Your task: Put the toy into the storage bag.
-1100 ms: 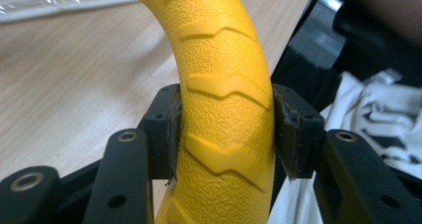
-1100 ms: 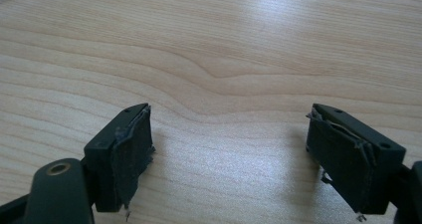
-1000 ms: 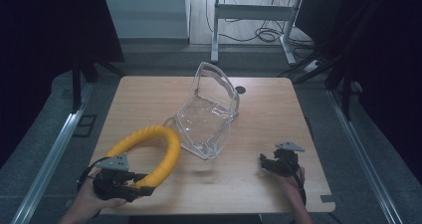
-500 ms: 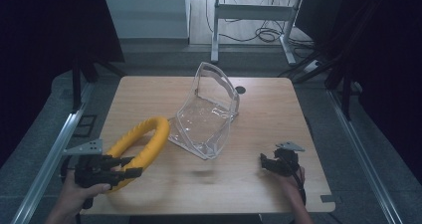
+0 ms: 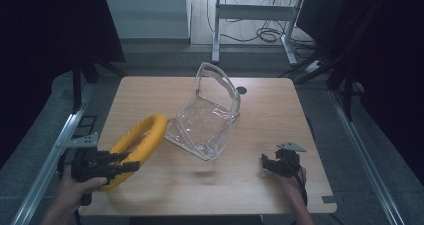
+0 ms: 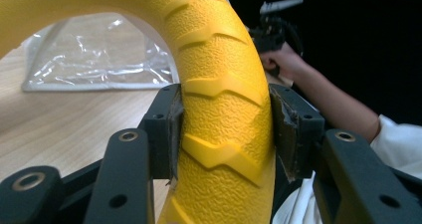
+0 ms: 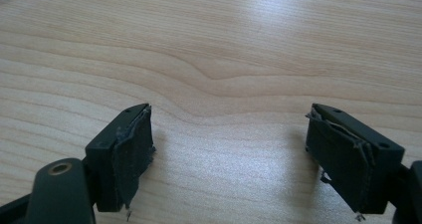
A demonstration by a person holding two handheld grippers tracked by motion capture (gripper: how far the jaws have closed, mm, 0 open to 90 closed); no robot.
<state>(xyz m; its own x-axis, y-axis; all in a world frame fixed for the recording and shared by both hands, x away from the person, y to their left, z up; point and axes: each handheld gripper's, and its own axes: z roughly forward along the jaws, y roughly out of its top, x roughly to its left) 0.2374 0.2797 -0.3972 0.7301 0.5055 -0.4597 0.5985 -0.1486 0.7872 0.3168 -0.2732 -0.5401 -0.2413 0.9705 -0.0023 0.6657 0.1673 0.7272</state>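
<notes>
Since a second ago the left gripper (image 5: 122,164) has carried the yellow ring (image 5: 137,145) toward the table's (image 5: 270,105) left edge, jaws clamped on its rim. Near the front right corner the right gripper (image 5: 264,163) rests, jaws wide, nothing between them.

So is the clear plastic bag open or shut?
Open: the clear plastic bag stands on the wooden table with its top gaping wide.
</notes>
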